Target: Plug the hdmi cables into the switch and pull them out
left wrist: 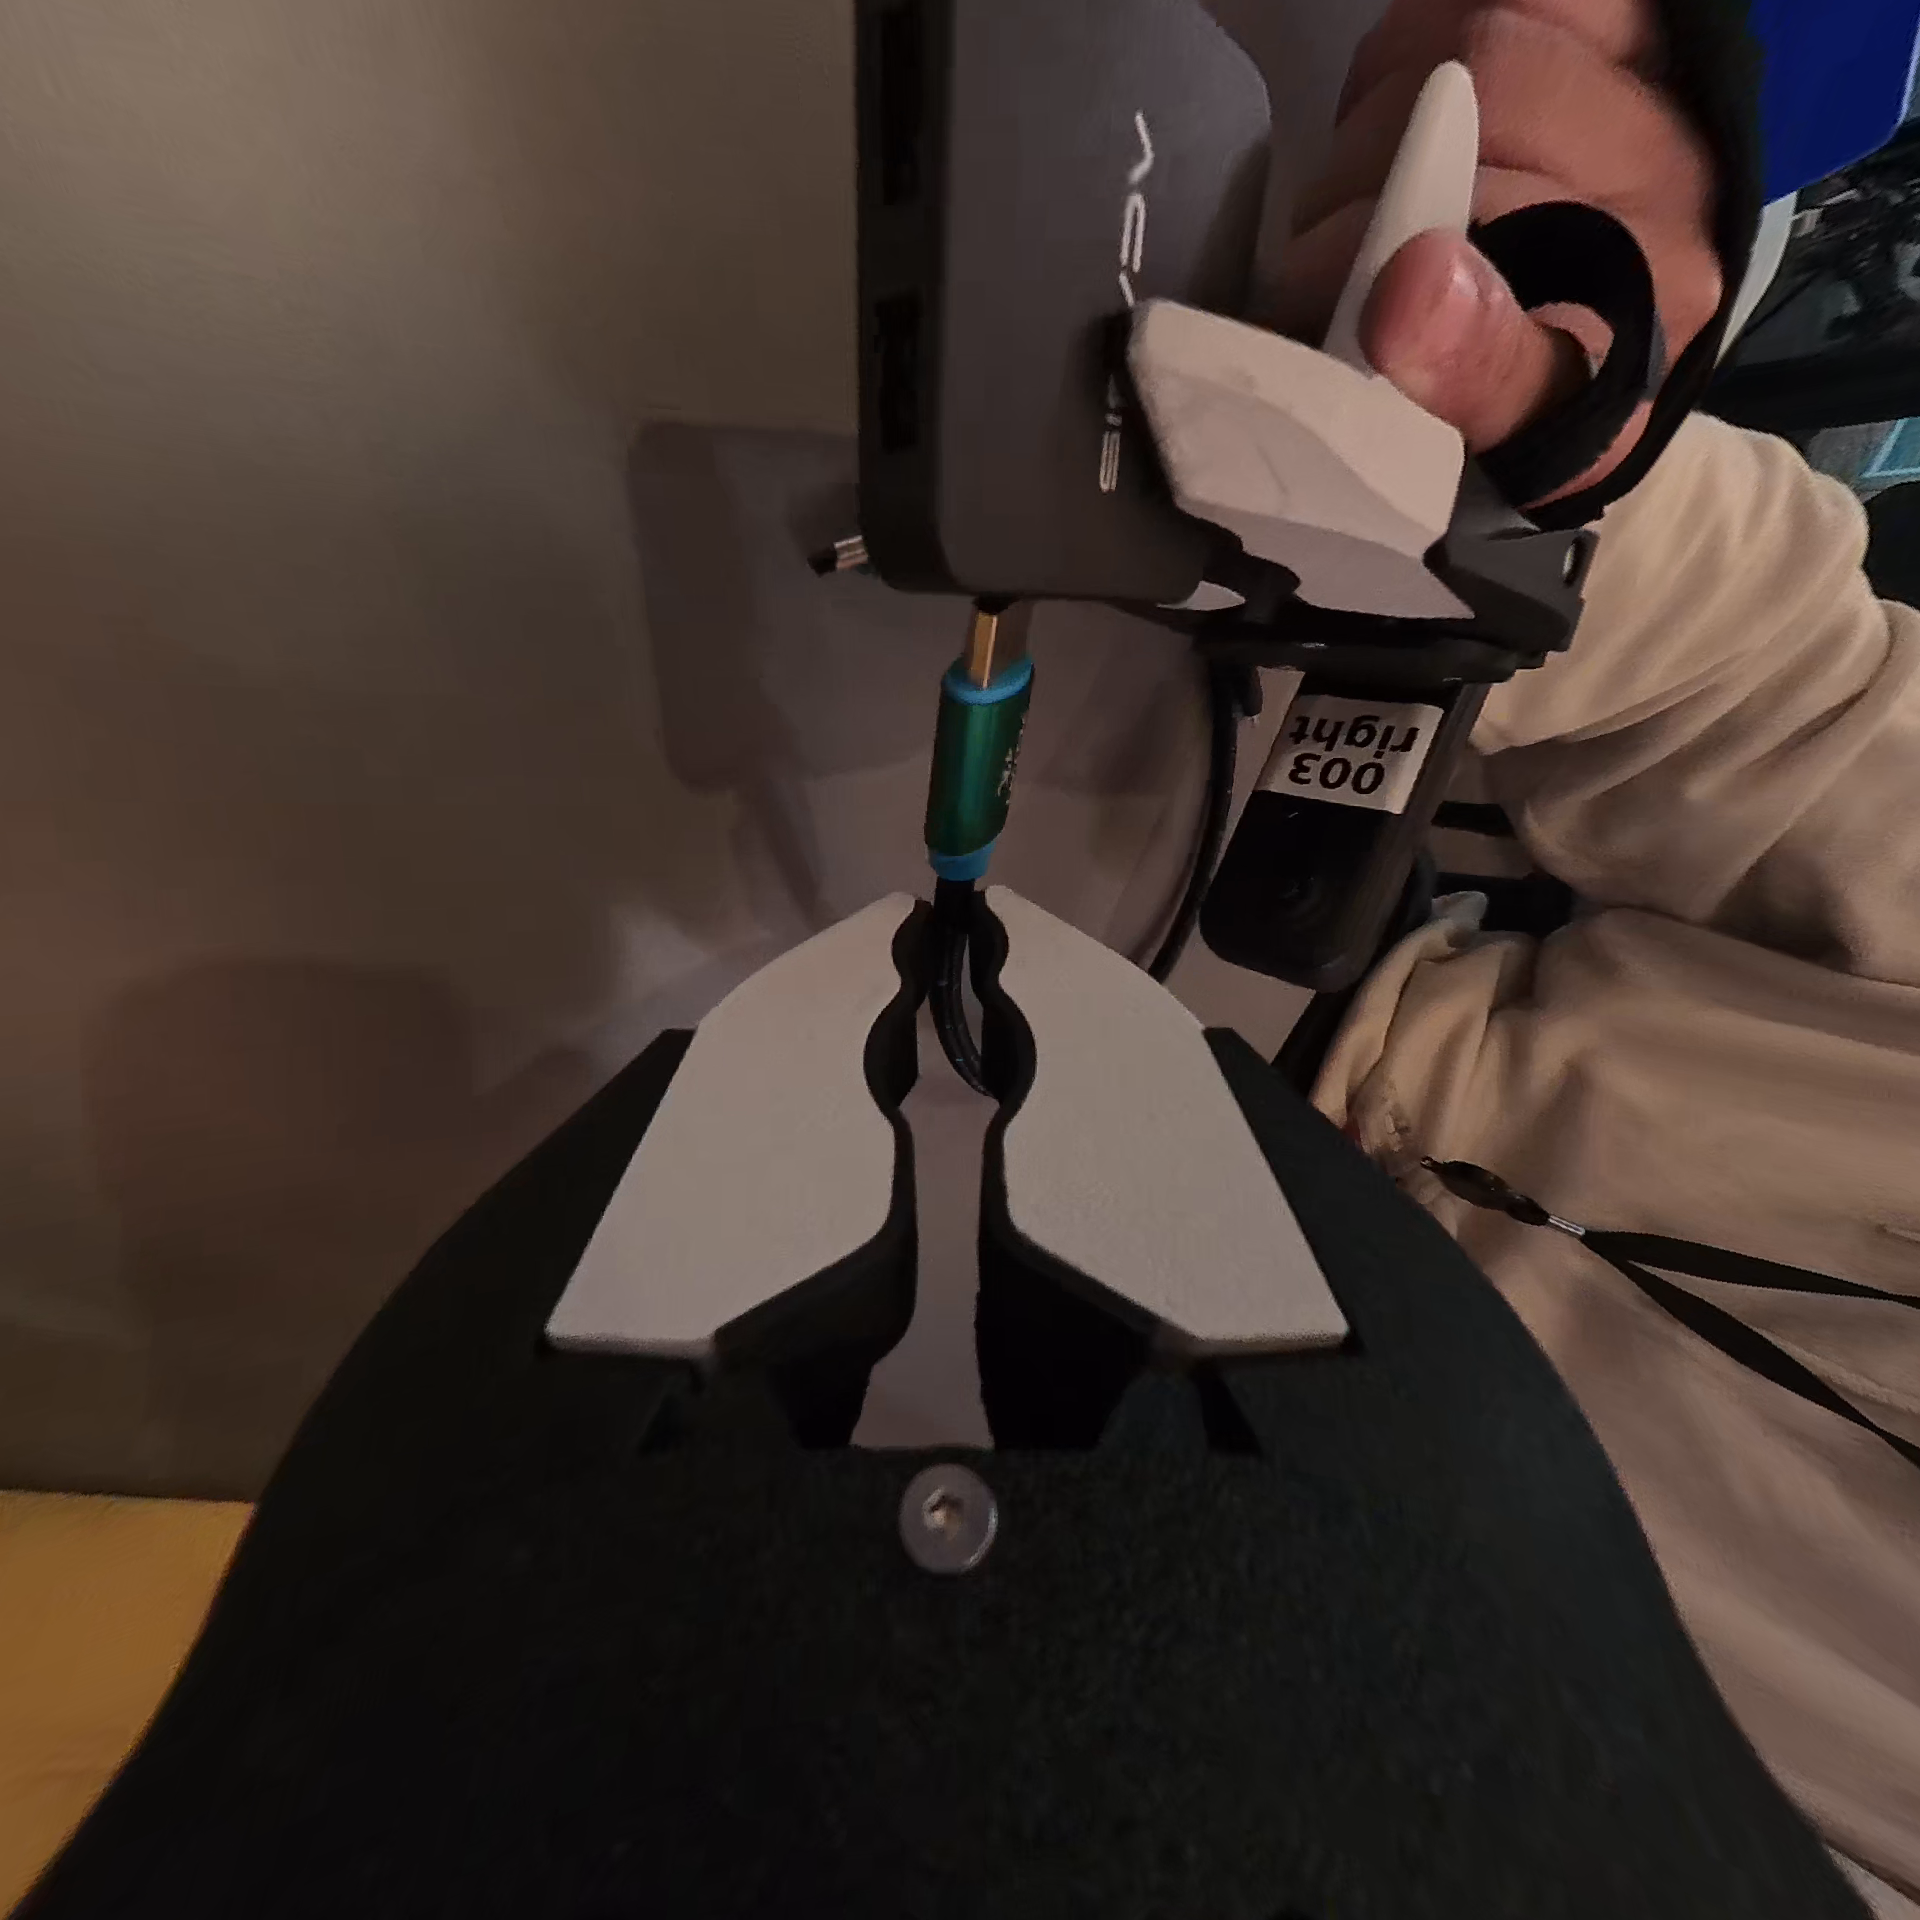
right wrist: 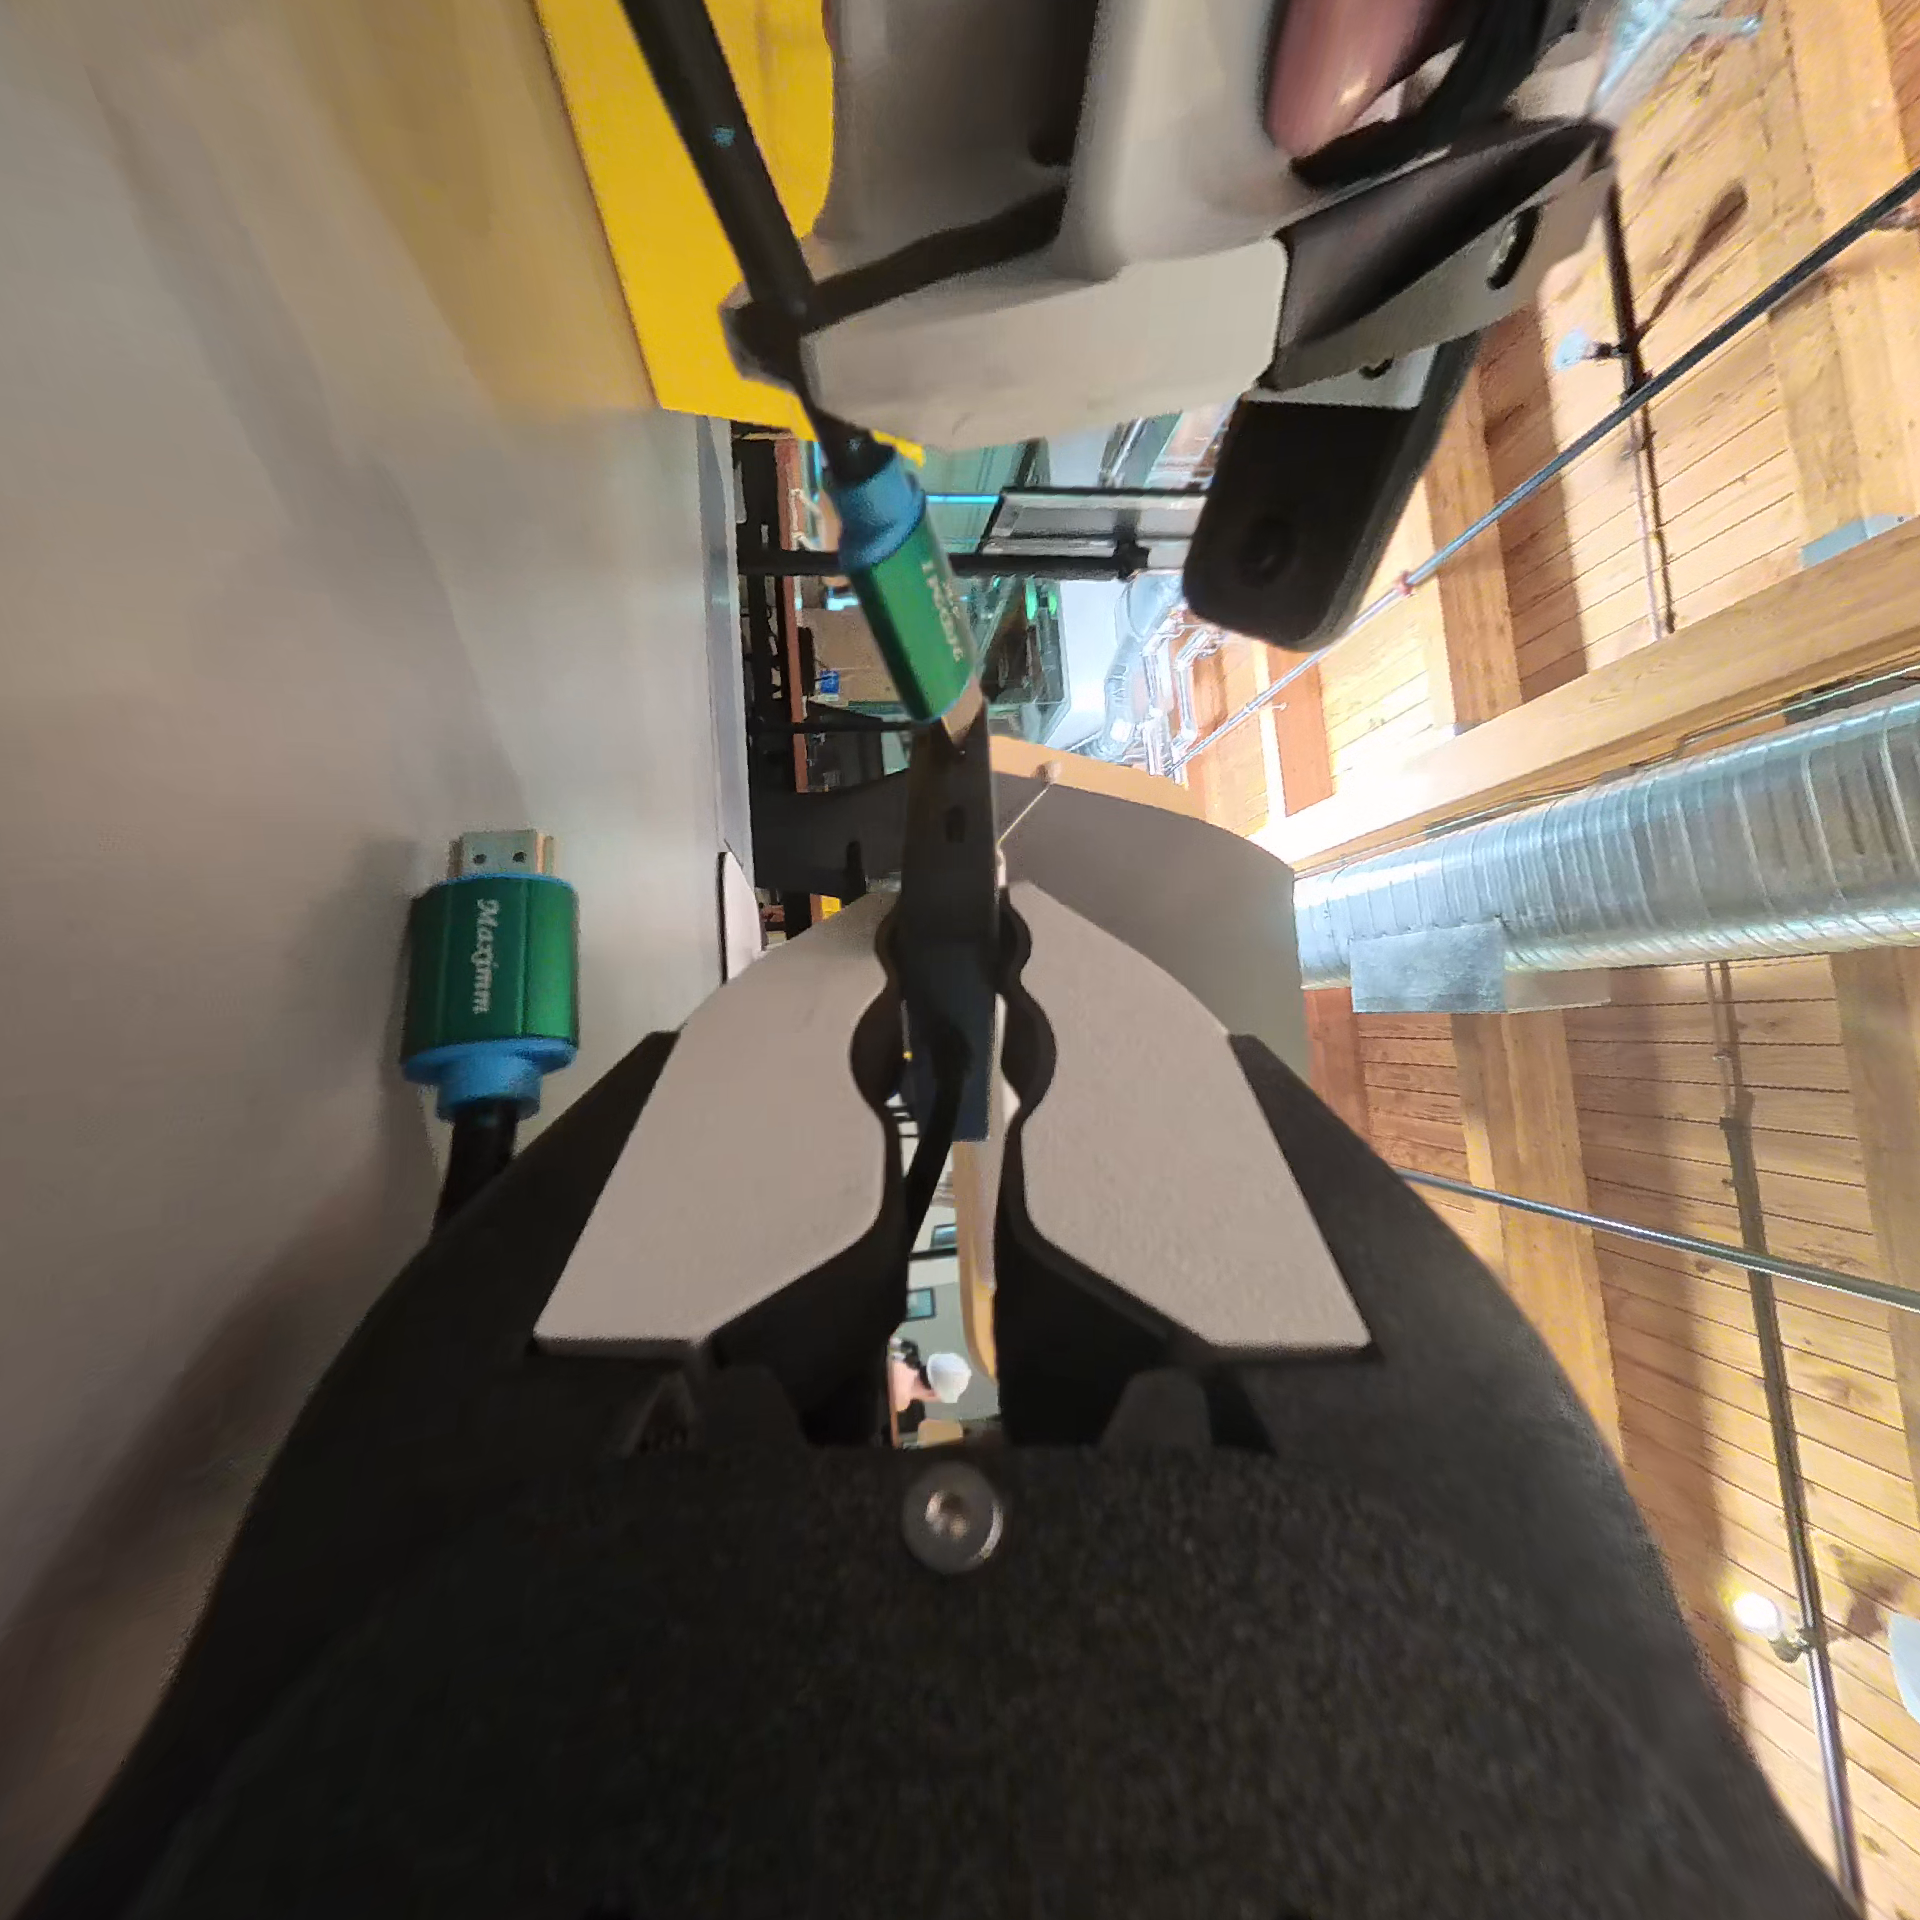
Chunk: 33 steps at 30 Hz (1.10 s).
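Left gripper point(left wrist: 951, 914) clamps the black cable behind a green metal HDMI plug point(left wrist: 977, 764) meeting the dark grey rectangular switch point(left wrist: 1049, 312), itself pinched by the right gripper point(right wrist: 951, 935)

Dim, soft-shadowed left view; brighter right view, blurred, warped edges.

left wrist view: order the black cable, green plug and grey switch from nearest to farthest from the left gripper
1. black cable: pinched between the left gripper's fingertips, so it touches them.
2. green plug: just past the fingertips, straight ahead, gold tip at the switch's edge.
3. grey switch: farthest, beyond the plug, held at its right side by the right gripper.
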Motion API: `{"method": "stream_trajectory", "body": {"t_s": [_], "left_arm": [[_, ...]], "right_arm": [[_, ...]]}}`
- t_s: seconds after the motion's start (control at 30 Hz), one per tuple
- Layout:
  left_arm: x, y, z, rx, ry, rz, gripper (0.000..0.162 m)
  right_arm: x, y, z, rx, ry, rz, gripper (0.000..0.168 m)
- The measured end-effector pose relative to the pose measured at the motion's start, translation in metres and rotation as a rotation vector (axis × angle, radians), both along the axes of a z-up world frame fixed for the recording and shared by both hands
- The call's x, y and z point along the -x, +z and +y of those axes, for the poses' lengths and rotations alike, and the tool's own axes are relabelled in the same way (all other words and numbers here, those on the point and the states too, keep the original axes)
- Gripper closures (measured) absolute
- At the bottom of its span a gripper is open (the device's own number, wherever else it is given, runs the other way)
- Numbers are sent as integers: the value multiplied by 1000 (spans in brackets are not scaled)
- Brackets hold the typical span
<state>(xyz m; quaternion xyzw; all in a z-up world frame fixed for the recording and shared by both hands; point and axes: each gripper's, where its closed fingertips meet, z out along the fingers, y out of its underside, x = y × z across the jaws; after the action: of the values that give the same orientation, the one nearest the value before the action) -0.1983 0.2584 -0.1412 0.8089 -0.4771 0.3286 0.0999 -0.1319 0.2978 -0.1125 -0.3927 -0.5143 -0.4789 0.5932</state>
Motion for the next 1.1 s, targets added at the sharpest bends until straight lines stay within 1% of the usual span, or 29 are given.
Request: {"method": "stream_trajectory", "body": {"t_s": [0.07, 0.17, 0.23, 0.3, 0.4, 0.5, 0.6, 0.63, 0.7, 0.77, 0.83, 0.9, 1.0, 1.1], "left_arm": [[1, 4, -3, 49, -11, -11, 156], [4, 14, -16, 180, -64, -21, 156], [10, 12, -15, 168, -83, 27, 156], [15, 8, -9, 91, -97, 69, 156], [25, -9, 0, -104, -143, 163, 156], [29, -27, -9, -205, -190, 213, 156], [33, -44, 2, -470, -202, 268, 155], [33, -46, 7, -570, -193, 265, 155], [27, -41, 13, -762, -145, 200, 154], [19, -24, 9, -881, -43, 55, 142], [17, -4, 2, -949, 104, -119, 135], [22, 3, -4, -970, 200, -226, 131], [33, -14, 2, -969, 217, -196, 112], [35, -30, 11, -970, 198, -148, 109]], "right_arm": [[2, 3, -2, -27, 7, -8, 155], [7, 10, -7, -90, 38, -37, 154], [10, 8, -8, -73, 48, -31, 154], [10, 5, -6, -50, 43, -27, 154], [2, 9, -2, -21, 26, 41, 154], [-11, 12, 2, 37, 21, 169, 154], [-23, 21, 3, 49, 14, 288, 155], [-27, 22, 4, 58, 10, 315, 155], [-31, 24, 5, 65, 5, 347, 154], [-32, 24, 6, 68, 4, 357, 154], [-31, 25, 6, 65, 7, 353, 155], [-29, 25, 6, 60, 14, 347, 155], [-25, 25, 5, 62, 26, 339, 155], [-23, 25, 5, 61, 31, 333, 155]]}}
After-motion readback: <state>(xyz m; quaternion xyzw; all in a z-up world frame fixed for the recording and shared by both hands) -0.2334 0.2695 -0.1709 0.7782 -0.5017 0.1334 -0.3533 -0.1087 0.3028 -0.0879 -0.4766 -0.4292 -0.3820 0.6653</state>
